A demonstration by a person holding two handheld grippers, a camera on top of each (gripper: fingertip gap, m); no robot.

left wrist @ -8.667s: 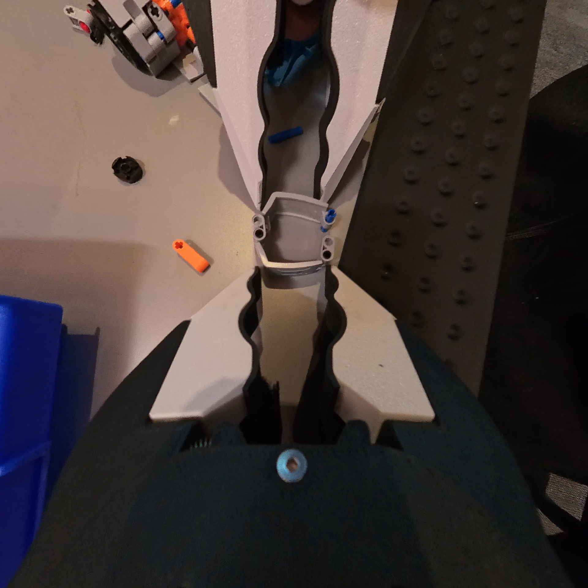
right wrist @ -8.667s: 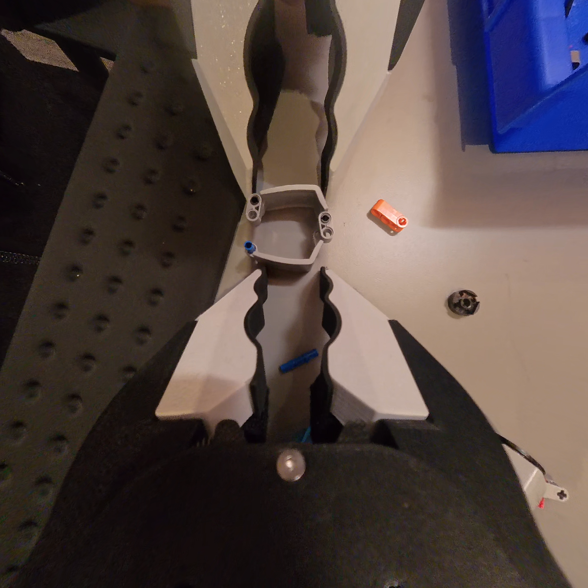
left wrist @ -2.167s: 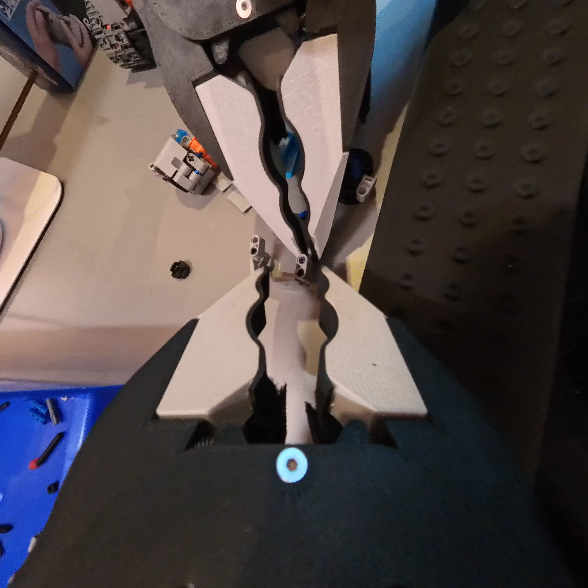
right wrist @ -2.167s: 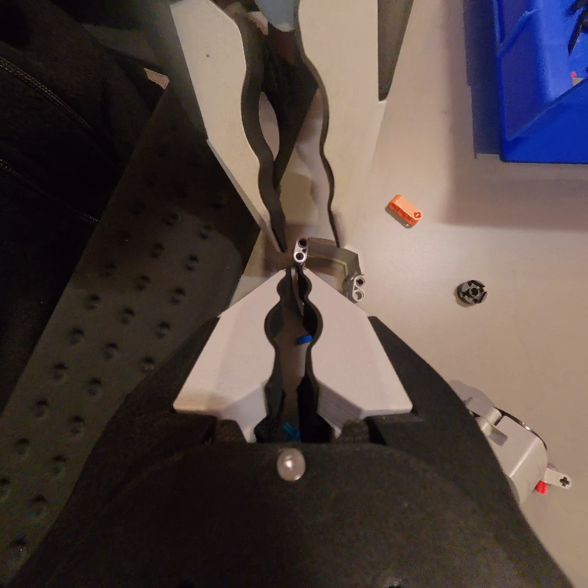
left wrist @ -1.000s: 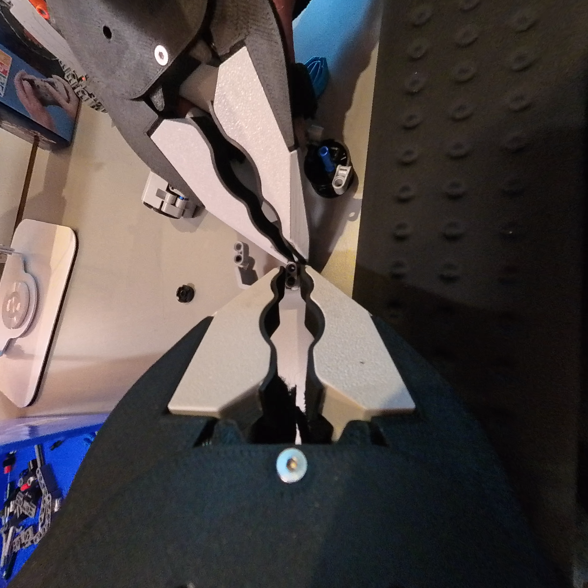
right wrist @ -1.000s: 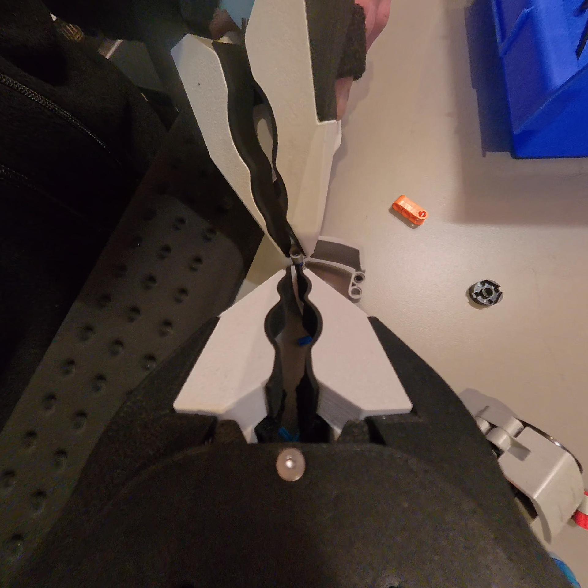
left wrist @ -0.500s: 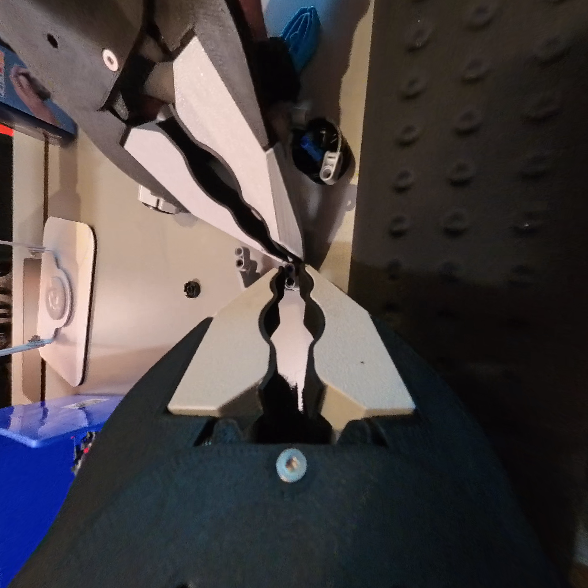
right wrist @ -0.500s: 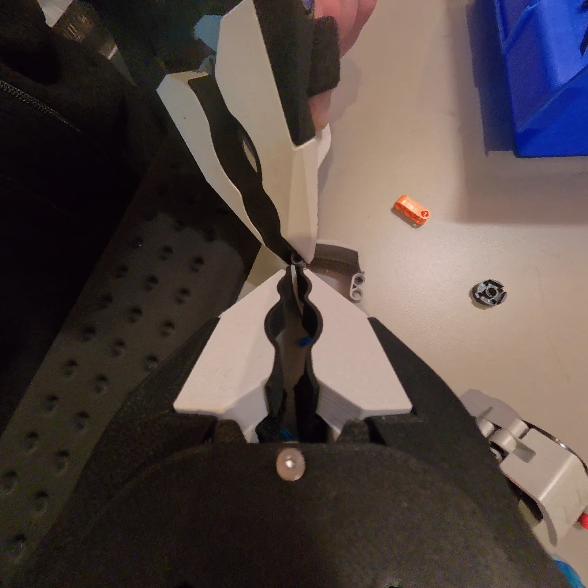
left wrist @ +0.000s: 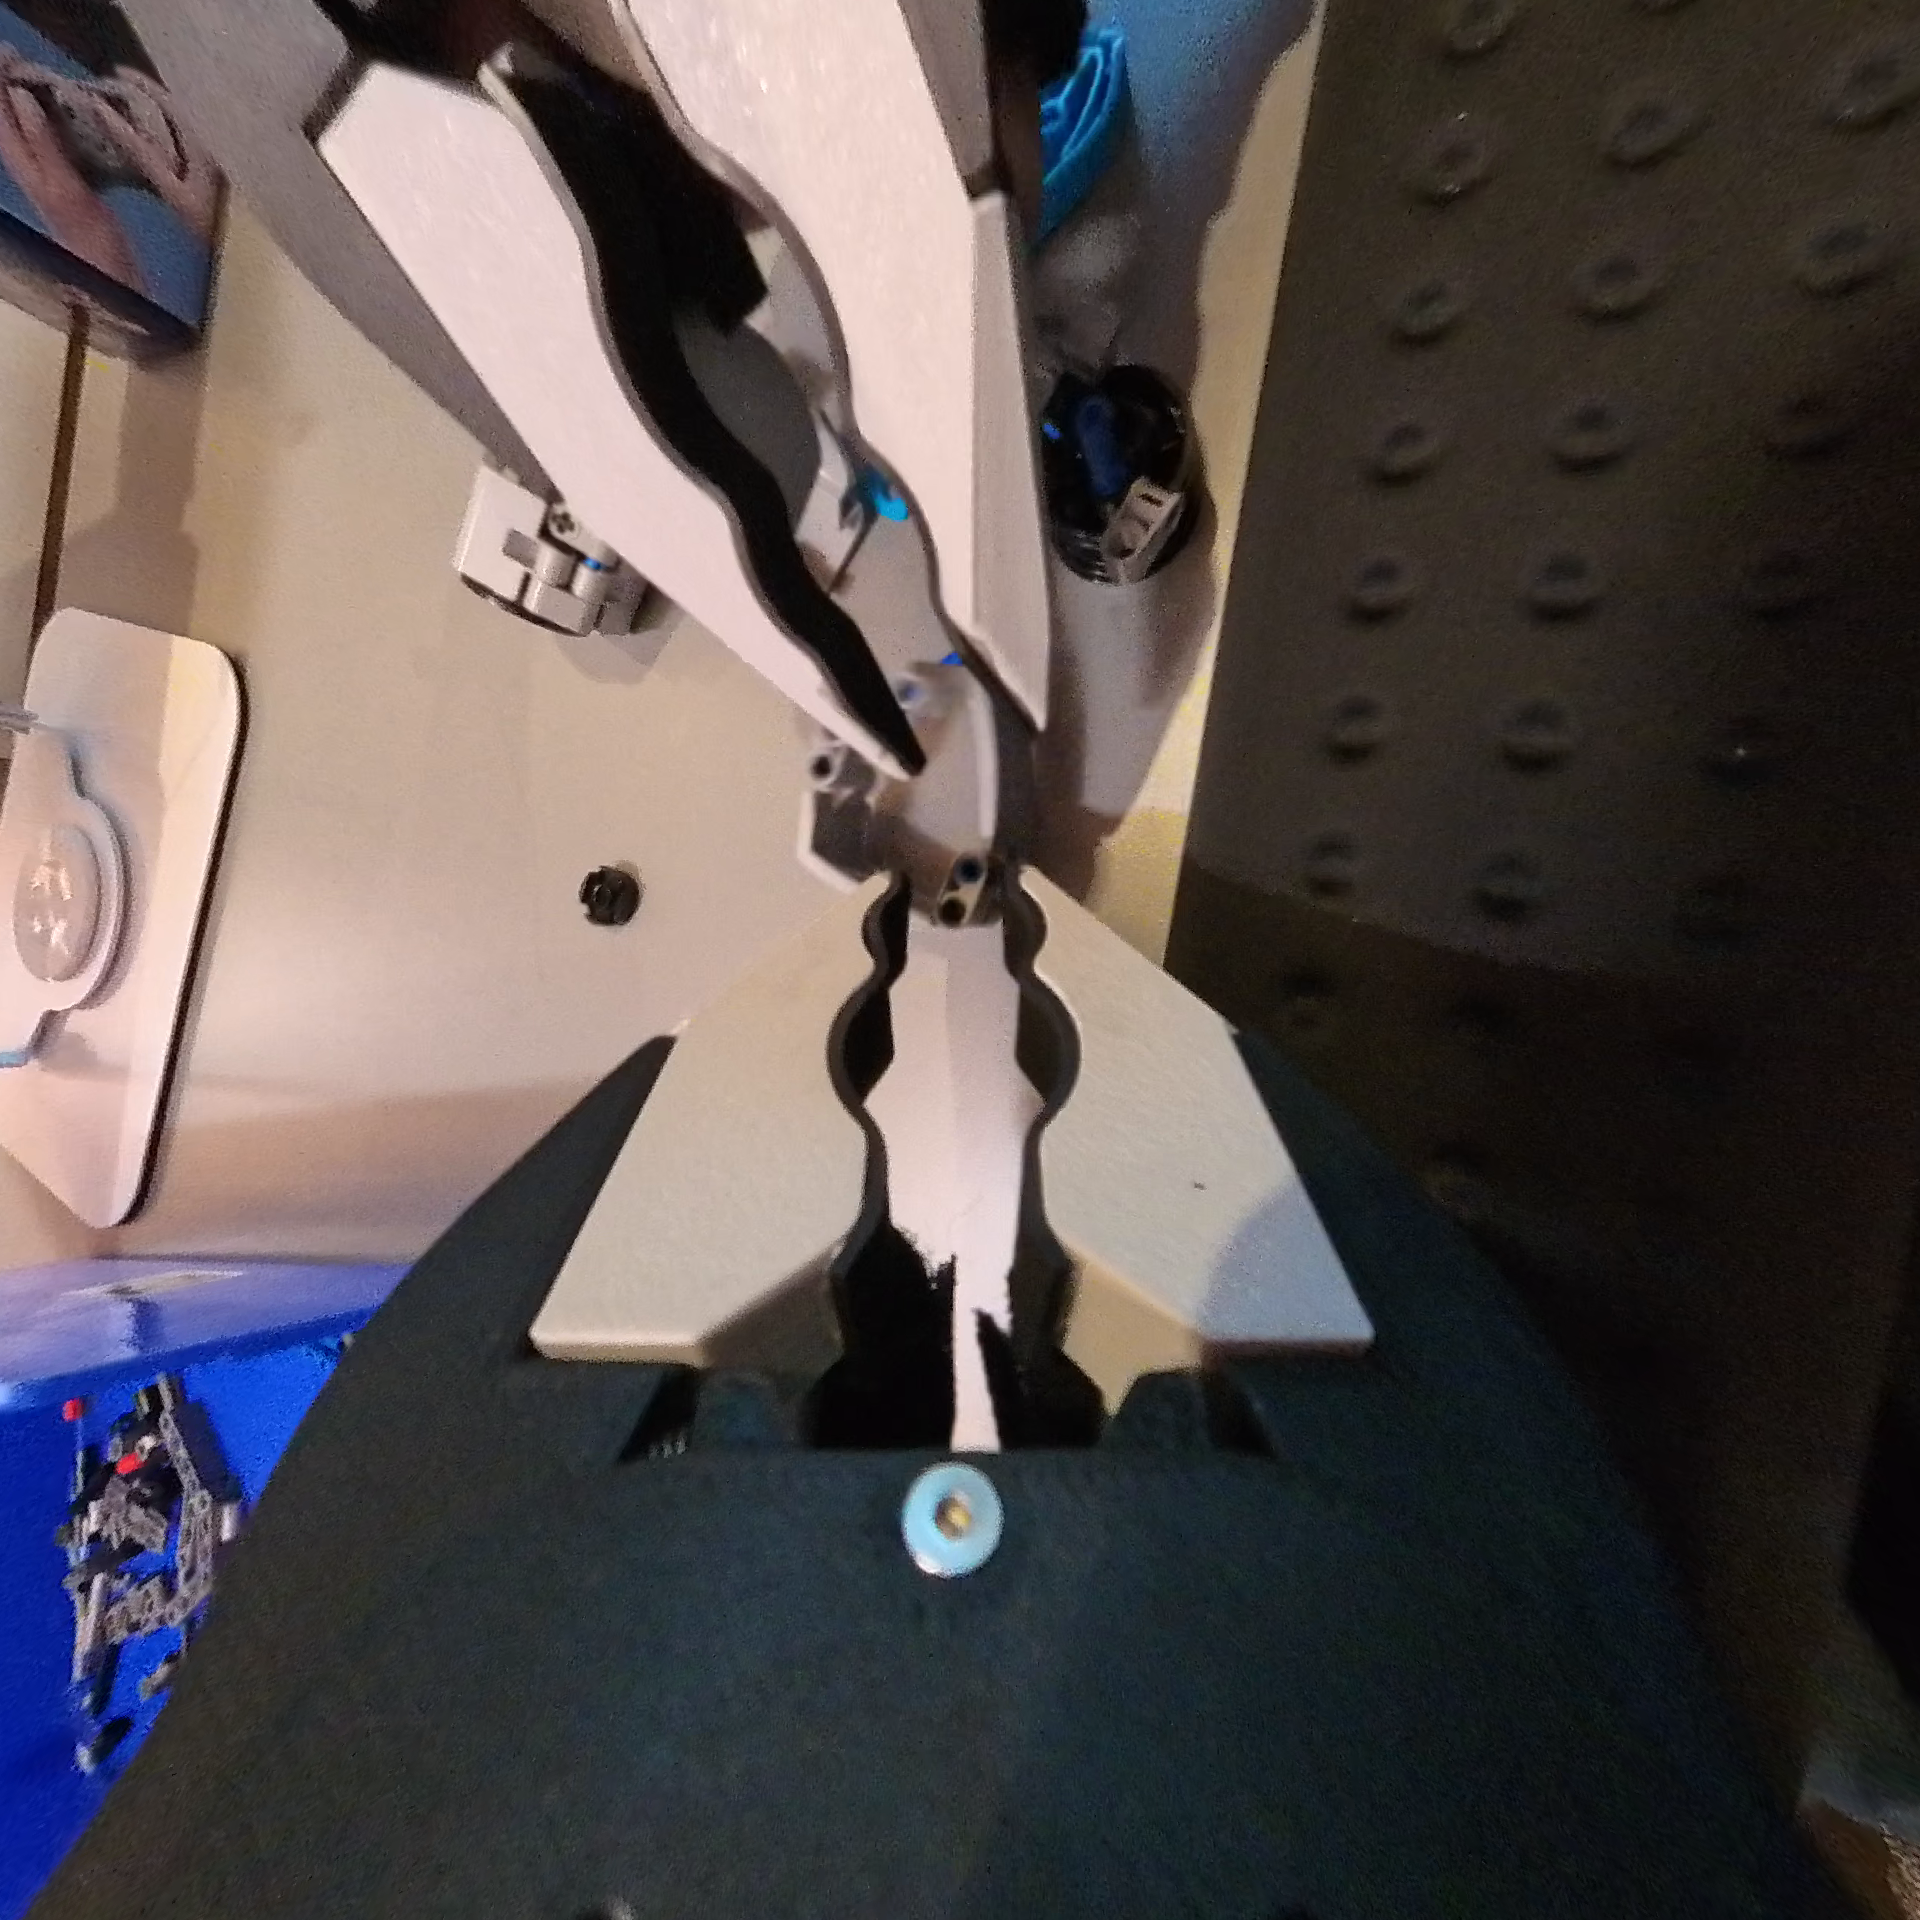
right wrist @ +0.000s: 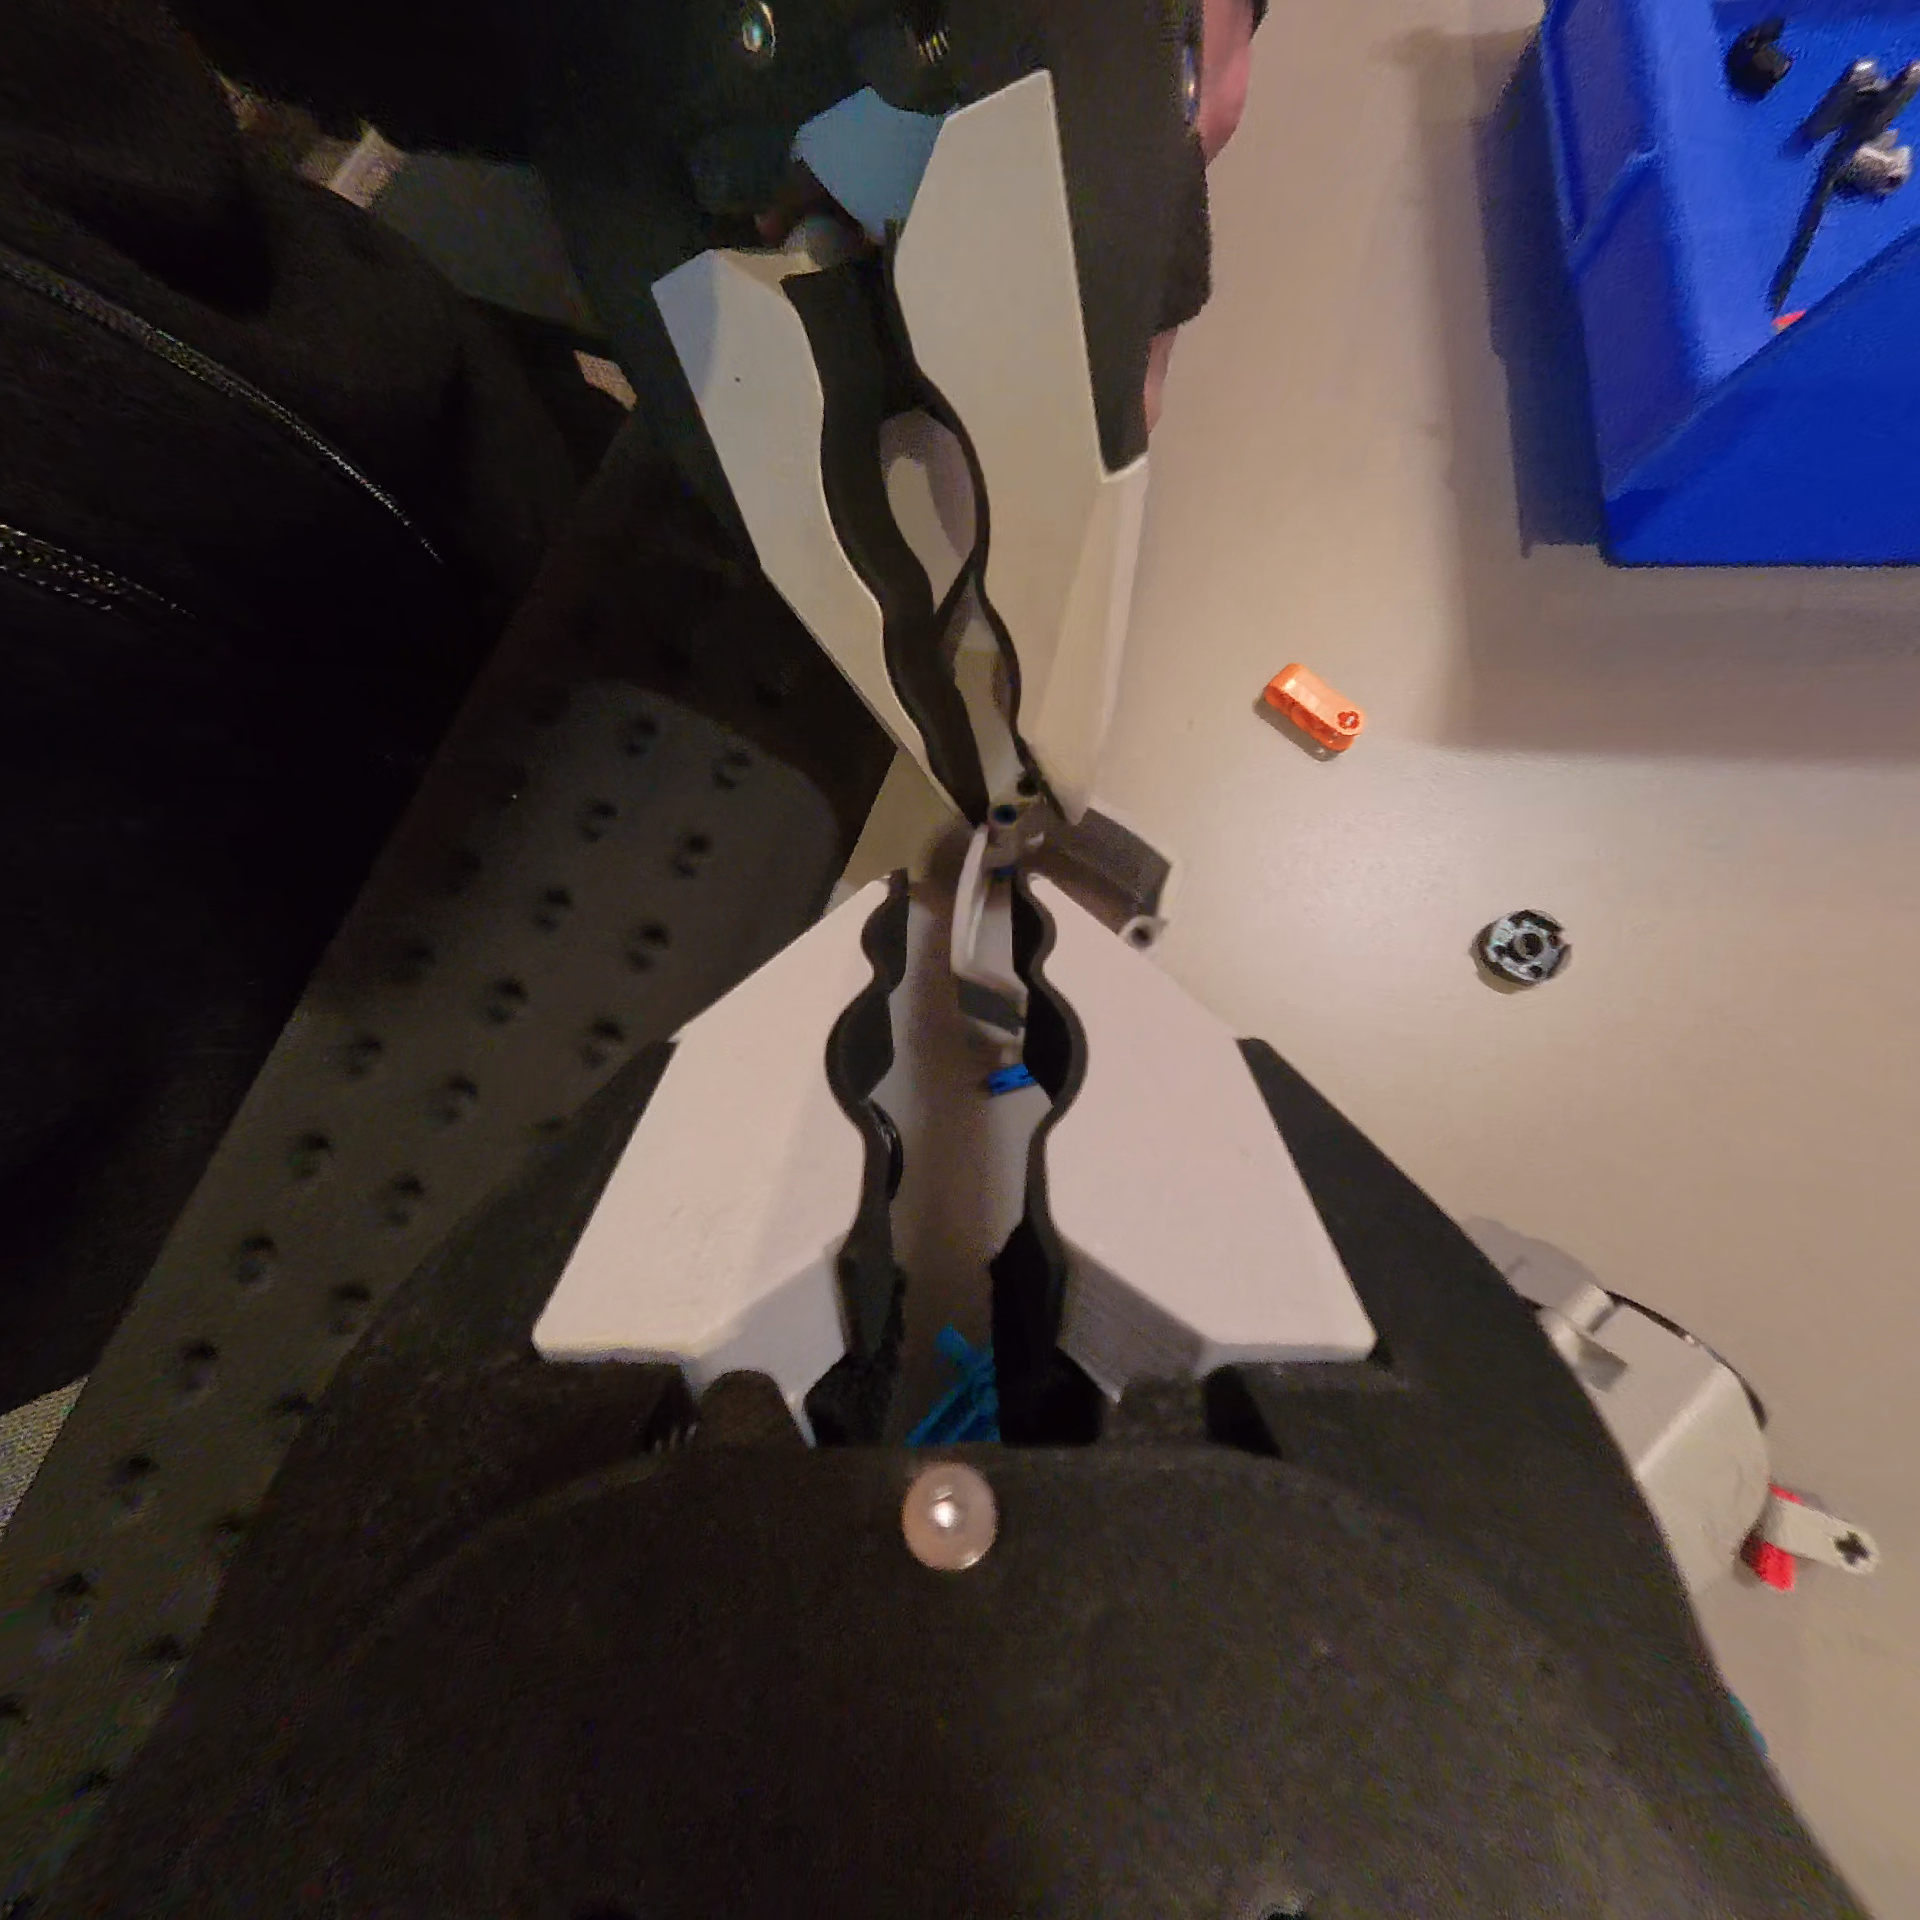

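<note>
Left tongs (left wrist: 958,904): jaws pulled nearly together, pinching the two-hole end of the grey curved panel (left wrist: 951,800) right at the tips. I read that as a corner grip, which leaves the rest of the panel sticking out in the open.

Right tongs (right wrist: 961,914): these come at the panel from the opposite side, almost nose to nose with the left pair. Jaws part open. The thin edge of the panel runs into the gap and lies along one pad, with daylight on the other side, so I judge it a loose straddle, not a clamp. A small blue pin (right wrist: 1008,1076) shows deeper in that gap; I cannot tell whether it is seated in the panel.

So the panel hangs between both pairs, clear above the pale table (right wrist: 1403,1091), carried by the left pinch alone as far as I can see.

Out from the panel: the black studded mat (right wrist: 468,1039) lies just beside it. On the other side sit an orange piece (right wrist: 1311,715) and a dark round piece (right wrist: 1520,948), both near. Well beyond the orange piece is the blue bin (right wrist: 1766,312). A grey built-up block (right wrist: 1642,1382) rests by my right tongs' body, and a black tyre (left wrist: 1117,478) lies near the mat's edge.
</note>
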